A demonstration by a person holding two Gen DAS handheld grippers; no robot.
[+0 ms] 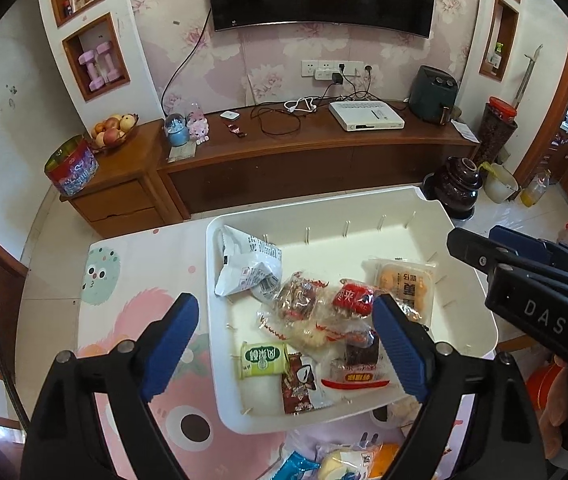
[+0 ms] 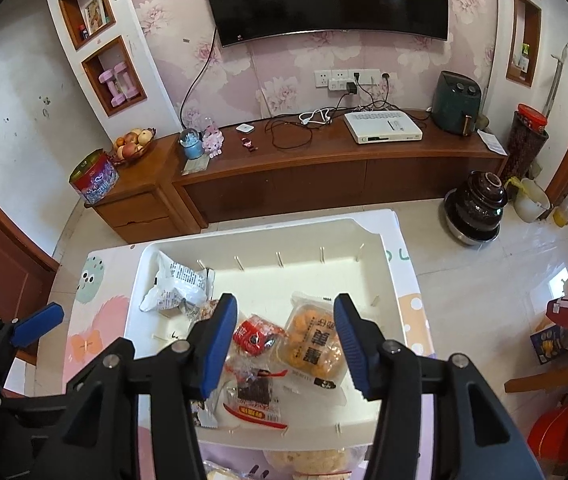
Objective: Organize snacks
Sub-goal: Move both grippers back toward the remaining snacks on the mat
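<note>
A white tray [image 1: 214, 320] [image 2: 136, 300] on the table holds several snack packets. Among them are a white bag [image 1: 244, 268] [image 2: 176, 284], a green packet [image 1: 264, 360], a brown packet [image 1: 297, 384], a red packet [image 1: 353, 298] [image 2: 256, 332] and a clear pack of yellow cakes [image 1: 403, 280] [image 2: 311, 340]. My left gripper [image 1: 285, 312] hangs open and wide above the tray's near part, with nothing between its pads. My right gripper [image 2: 284, 308] [image 1: 473, 238] is open above the red packet and the cake pack, its pads clear of both.
More loose snacks [image 1: 343, 460] [image 2: 311, 460] lie on the cartoon-print tablecloth [image 1: 144, 312] in front of the tray. The table's far edge drops to a tiled floor. Beyond it stand a wooden TV cabinet [image 1: 303, 160] and a dark jar [image 2: 479, 204].
</note>
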